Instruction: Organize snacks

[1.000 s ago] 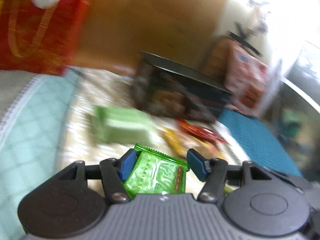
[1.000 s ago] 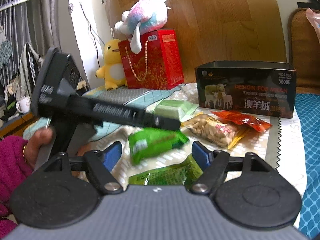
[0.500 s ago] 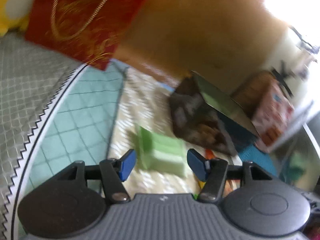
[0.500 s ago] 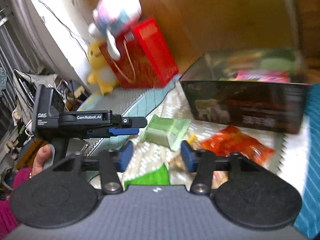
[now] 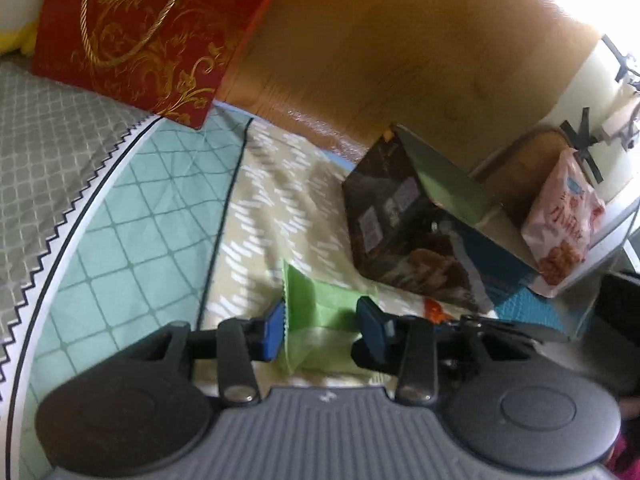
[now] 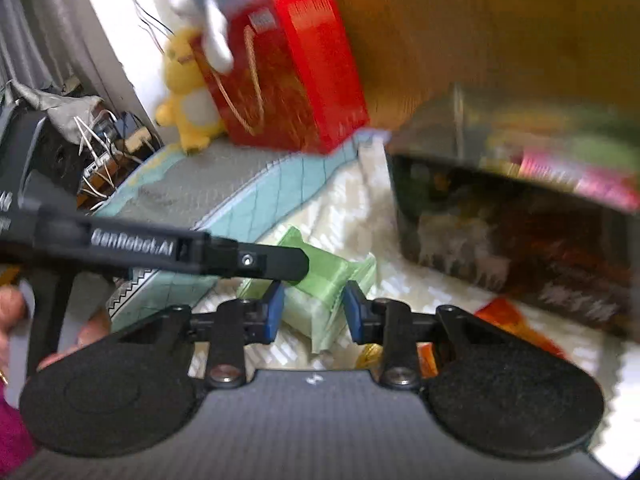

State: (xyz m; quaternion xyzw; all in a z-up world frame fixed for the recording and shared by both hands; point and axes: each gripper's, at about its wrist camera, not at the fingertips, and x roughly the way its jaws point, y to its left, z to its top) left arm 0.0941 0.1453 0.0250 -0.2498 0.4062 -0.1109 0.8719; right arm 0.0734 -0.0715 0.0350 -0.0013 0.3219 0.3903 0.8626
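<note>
Green snack packet [image 5: 320, 312]: thin glossy plastic film. Dark box [image 5: 404, 236]: glossy printed card. Red gift bag [image 5: 132, 28]: satin paper. Bedspread [image 5: 132, 216]: matt quilted cloth.

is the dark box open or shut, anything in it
Open: the dark printed cardboard box has no lid on top, and colourful packets, pink and green, show inside over its rim. Blur hides what they are.

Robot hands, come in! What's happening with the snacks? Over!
Left gripper open, astride light green snack pack. Right gripper open, same pack. Dark snack box beyond. Both grippers crowd one pack.
</note>
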